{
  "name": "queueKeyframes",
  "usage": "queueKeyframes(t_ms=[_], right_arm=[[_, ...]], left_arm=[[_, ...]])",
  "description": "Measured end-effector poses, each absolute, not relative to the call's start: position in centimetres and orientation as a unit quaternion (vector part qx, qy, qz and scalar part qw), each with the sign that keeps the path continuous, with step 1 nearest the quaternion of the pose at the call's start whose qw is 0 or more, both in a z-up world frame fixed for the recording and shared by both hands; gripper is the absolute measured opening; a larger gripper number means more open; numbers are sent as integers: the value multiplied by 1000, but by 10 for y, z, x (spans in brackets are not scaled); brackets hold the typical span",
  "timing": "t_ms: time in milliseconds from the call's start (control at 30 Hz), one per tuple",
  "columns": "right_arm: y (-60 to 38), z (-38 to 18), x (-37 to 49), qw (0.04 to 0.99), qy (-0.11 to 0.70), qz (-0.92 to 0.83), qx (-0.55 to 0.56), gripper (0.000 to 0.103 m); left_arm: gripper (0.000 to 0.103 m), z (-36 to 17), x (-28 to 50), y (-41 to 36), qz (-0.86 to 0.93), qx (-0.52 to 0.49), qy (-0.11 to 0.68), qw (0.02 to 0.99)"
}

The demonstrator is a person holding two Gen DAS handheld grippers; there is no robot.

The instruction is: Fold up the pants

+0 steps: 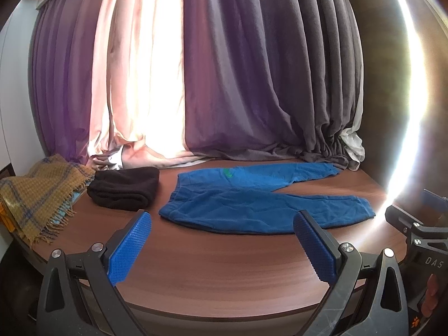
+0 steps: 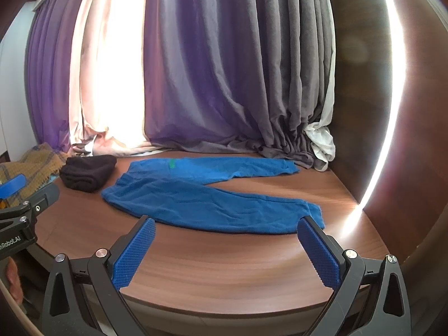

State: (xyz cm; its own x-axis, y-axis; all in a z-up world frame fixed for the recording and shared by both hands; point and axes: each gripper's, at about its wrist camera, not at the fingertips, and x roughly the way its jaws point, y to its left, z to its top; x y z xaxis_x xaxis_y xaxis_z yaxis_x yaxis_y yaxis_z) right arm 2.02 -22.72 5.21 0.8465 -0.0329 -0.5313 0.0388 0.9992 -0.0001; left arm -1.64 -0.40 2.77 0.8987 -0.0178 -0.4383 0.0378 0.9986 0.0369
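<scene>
A bright flare of light sweeps down the right side of both views and washes out the far right edge of the table [image 1: 224,274], so the corner there is hard to make out. The fisheye rim cuts off the lower part of each claw, and the hands holding them are hidden apart from a small patch of fingers at the frame edges. In the left wrist view the right claw shows only as a black frame at the right border; in the right wrist view the left claw shows only partly at the left border.

The pants [image 1: 252,198] lie flat on the brown table, ahead of both claws and apart from them. The left claw [image 1: 222,222] hovers above the near table edge with its blue pads spread wide and nothing between them; the waist end of the pants lies just beyond its left pad. The right claw [image 2: 225,228] is likewise spread wide and empty, with the nearer leg lying just beyond its fingertips — the cuff close to its right pad.

The pants [image 2: 207,198] are bright blue, soft and slightly wrinkled, waist to the left, with both legs running right and splayed apart in a V. A small green mark sits near the waistband.

Left of the pants lie a folded black cloth [image 1: 124,190] and a mustard plaid blanket [image 1: 42,193] — curtains [image 1: 224,70] hang behind.
</scene>
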Motion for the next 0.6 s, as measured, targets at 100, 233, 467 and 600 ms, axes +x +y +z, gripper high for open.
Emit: queueKeyframes(t_ms=[100, 233, 467, 600], right_arm=[[-228, 54, 18, 962, 273, -20, 6, 103], [-228, 56, 17, 963, 270, -19, 6, 103], [-227, 57, 16, 963, 270, -20, 6, 103], [-226, 57, 15, 963, 270, -21, 5, 103]], left_arm=[[103, 29, -17, -4, -15, 23, 222, 975], [103, 29, -19, -6, -16, 23, 222, 975], [103, 30, -20, -6, -17, 22, 222, 975], [103, 29, -21, -6, -17, 23, 221, 975]])
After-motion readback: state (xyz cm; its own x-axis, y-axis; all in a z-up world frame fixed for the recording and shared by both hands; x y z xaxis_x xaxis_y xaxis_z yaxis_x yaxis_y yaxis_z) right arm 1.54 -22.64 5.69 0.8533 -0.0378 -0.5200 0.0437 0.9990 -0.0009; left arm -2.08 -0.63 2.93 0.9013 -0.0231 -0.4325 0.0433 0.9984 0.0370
